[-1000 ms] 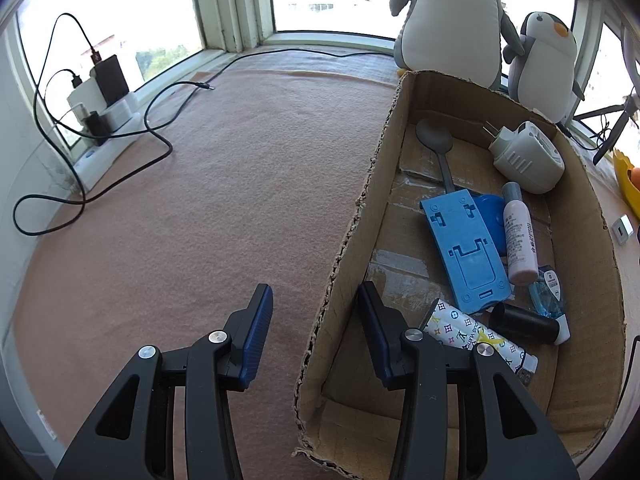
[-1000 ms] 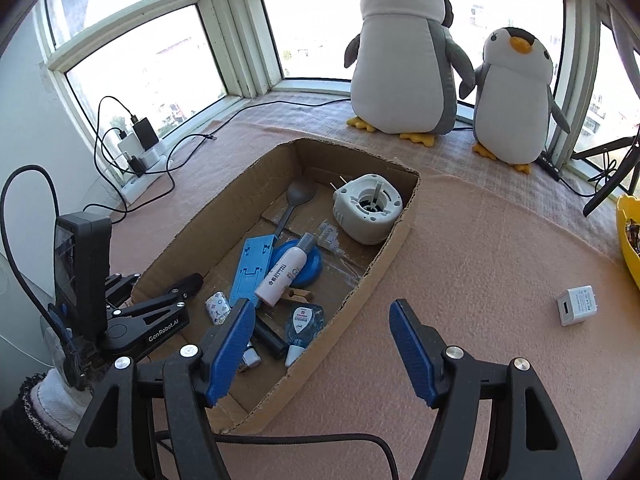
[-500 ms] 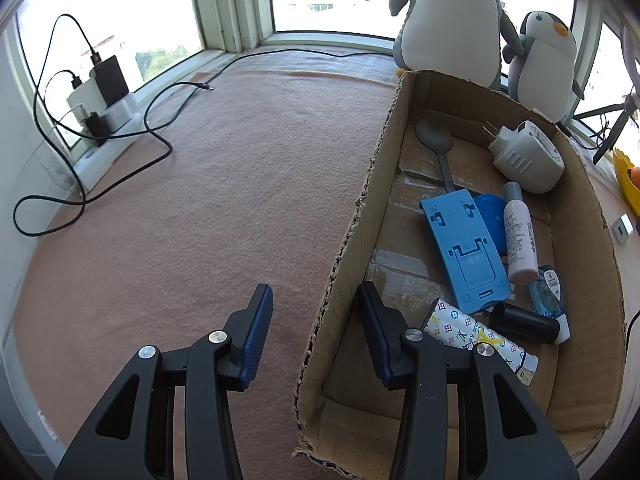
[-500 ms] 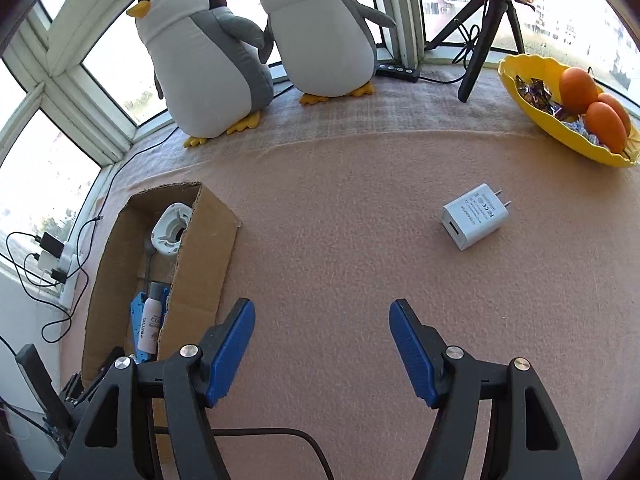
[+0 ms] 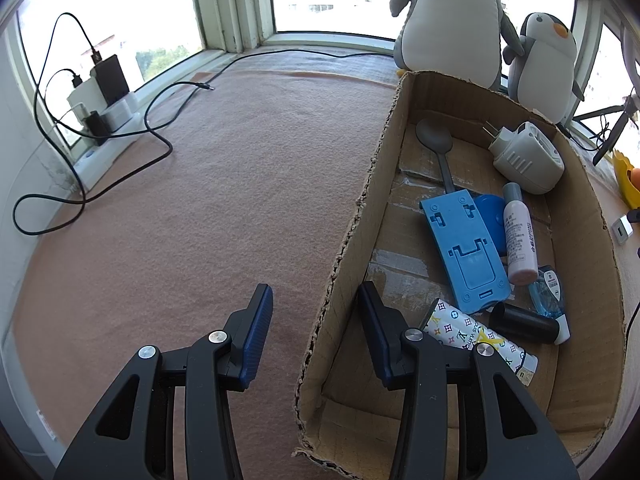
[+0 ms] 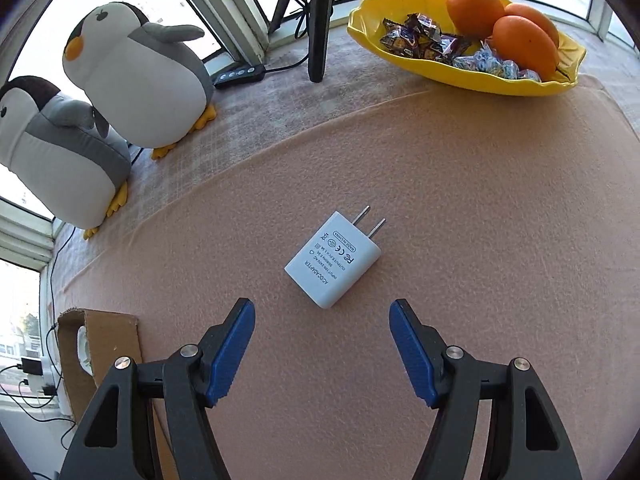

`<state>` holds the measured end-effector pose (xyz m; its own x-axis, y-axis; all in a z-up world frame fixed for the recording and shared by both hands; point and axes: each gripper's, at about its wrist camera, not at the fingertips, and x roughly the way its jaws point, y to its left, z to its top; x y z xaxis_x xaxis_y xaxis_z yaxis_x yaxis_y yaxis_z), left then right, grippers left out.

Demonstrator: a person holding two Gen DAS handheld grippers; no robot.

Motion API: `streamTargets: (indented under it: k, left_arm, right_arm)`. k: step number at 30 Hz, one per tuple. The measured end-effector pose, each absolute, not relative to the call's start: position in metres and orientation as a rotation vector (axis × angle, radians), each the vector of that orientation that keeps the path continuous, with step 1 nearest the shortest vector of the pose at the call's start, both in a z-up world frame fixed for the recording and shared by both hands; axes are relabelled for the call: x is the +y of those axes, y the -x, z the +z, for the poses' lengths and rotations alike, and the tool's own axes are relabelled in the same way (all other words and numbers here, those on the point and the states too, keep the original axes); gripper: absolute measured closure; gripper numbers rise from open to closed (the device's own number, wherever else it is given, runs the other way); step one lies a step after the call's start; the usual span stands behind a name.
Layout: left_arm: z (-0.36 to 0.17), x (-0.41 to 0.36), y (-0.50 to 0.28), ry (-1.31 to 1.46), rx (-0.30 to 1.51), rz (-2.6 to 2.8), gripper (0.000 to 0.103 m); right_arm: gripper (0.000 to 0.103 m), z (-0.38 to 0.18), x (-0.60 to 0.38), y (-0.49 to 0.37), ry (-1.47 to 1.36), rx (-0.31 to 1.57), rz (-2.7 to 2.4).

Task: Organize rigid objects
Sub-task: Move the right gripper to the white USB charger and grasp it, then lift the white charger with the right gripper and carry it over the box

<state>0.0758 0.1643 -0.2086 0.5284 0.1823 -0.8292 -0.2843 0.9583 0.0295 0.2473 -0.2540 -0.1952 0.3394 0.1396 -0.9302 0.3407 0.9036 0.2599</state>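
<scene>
My right tool [image 6: 322, 326] hangs low over the worktop [image 6: 480, 208] with its jaws spread wide and nothing in them, aimed so that the white power adapter [image 6: 334, 258] lies just ahead of the gap, between the two blue pads [image 6: 232, 350]. The adapter lies flat on its broad face, prongs pointing away from me, well apart from the cardboard box [image 5: 576, 208], so I judge it to be the loose rigid thing left to gather. I have come at it from its blunt end, so the pads can close across the narrower sides, not on the prongs. The wrist is tilted forward and down, looking along the fingers. My left tool [image 5: 314, 316] is also open, holding nothing, and straddles the box's near long wall: one finger outside over the worktop, the other inside. I judge it is placed there to steady the box. Inside lie a blue stand [image 5: 464, 254], a spoon [image 5: 436, 142], a pink bottle [image 5: 520, 236] and a larger plug [image 5: 528, 160].
</scene>
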Motion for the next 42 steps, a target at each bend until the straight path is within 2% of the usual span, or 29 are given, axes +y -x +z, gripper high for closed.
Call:
streamTargets:
  k: [14, 24, 35, 42]
  left_arm:
    - [-0.209, 0.164, -0.076, 0.121, 0.973, 0.28, 0.059]
    - [-0.209, 0.164, -0.076, 0.122, 0.973, 0.281, 0.059]
    - [-0.209, 0.164, -0.076, 0.122, 0.972, 0.281, 0.059]
    - [-0.209, 0.164, -0.076, 0.122, 0.972, 0.281, 0.059]
  right_arm:
    - [0.037, -0.217, -0.264, -0.28, -0.447, 1.276, -0.22]
    - [0.054, -0.221, -0.254, -0.294, -0.37, 1.289, -0.243]
    - [0.065, -0.222, -0.238, -0.274, -0.239, 1.317, -0.148]
    - [0.067, -0.222, -0.234, -0.245, -0.188, 1.303, -0.08]
